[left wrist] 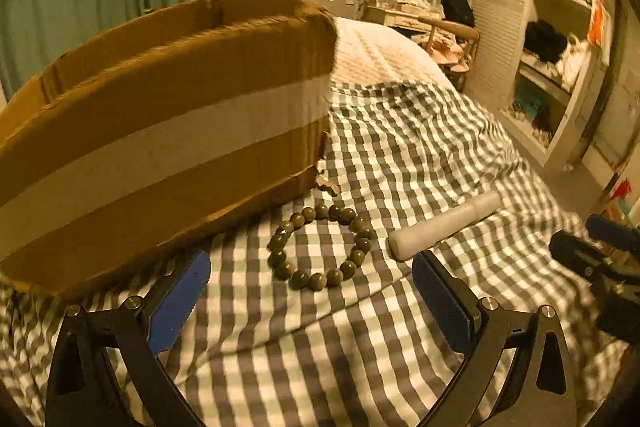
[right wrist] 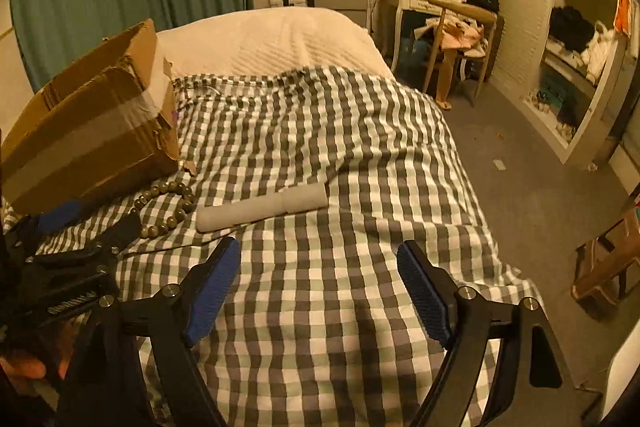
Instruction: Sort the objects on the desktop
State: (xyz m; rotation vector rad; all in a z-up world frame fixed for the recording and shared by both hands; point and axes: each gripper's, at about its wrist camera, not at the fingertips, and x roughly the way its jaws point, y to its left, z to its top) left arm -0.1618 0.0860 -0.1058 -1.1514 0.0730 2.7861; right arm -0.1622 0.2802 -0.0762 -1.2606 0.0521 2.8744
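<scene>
Bead bracelet (left wrist: 320,247): a loop of round, glossy, olive-brown beads, lying flat on the checked bedspread (left wrist: 400,155), just beside the near corner of the cardboard box (left wrist: 160,131). In the right wrist view the same bracelet (right wrist: 168,203) is partly hidden behind the other gripper.

White cylinder (left wrist: 444,225): smooth, matt, pale grey-white, with a seam dividing a shorter section from a longer one; it lies on its side just right of the bracelet, apart from it.

Cardboard box: brown corrugated, open-topped, torn at the rim and corner, a wide band of pale tape along its side; it stands toward the left edge of the bed.

Bedspread: grey-and-white gingham cloth, wrinkled, over a cream quilted cover (right wrist: 272,39).

Left gripper (left wrist: 312,267): black frame, blue ribbed pads, jaws spread wide, empty, with the bracelet lying between and just ahead of the tips.

Right gripper (right wrist: 320,259): same build, jaws spread wide, empty, over bare cloth near the cylinder.
</scene>
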